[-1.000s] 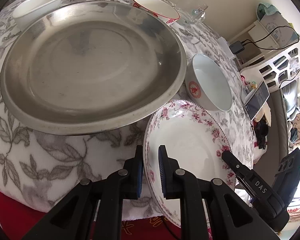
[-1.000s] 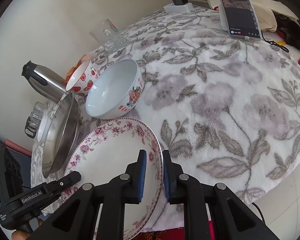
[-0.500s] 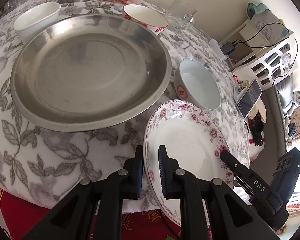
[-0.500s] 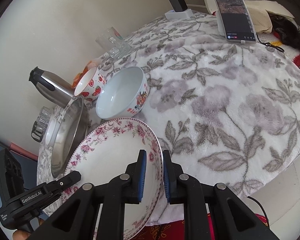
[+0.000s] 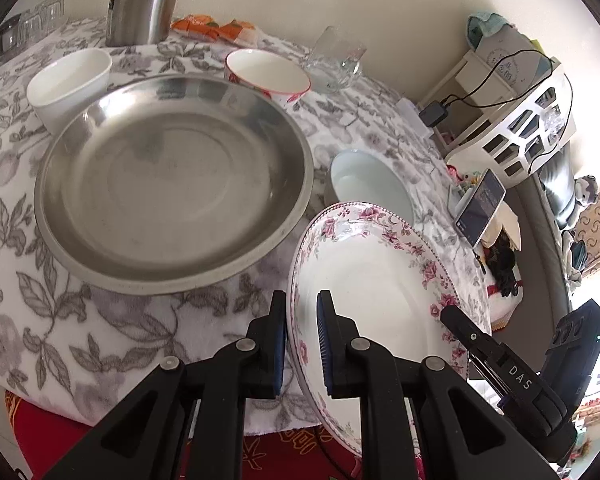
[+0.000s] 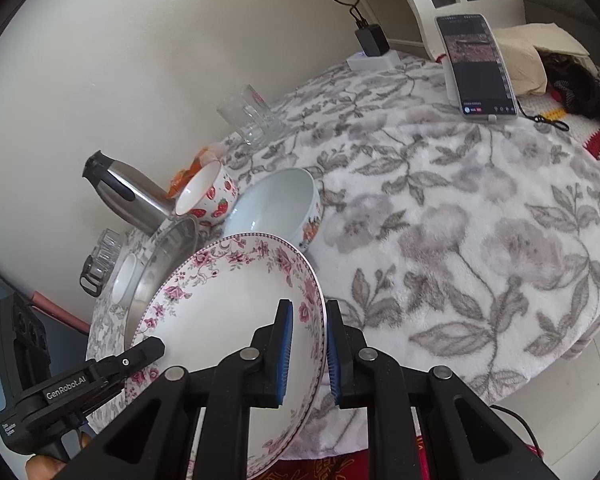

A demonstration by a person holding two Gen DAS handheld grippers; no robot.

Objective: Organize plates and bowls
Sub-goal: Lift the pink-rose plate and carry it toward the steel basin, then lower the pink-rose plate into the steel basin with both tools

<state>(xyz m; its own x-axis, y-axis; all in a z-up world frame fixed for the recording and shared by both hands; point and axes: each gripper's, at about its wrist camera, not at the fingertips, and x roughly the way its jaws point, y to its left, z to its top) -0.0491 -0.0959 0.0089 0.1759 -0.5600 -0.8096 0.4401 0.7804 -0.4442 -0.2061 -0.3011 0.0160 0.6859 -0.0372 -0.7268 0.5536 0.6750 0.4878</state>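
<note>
Floral plate (image 5: 376, 292) tilted, opposite rims pinched by left claw (image 5: 302, 320) and right claw (image 6: 306, 332).

Left tool (image 5: 301, 336) black, blue ribbed pads, silver screws, right tool (image 6: 305, 344) likewise, "GenRobot.AI" lettering

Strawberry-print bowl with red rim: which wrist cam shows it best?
Right wrist: the strawberry-print bowl with red rim shows its berry-patterned side and its opening, unobstructed. Left wrist shows mainly its white interior and rim, its base hidden behind the large round steel plate.
</note>
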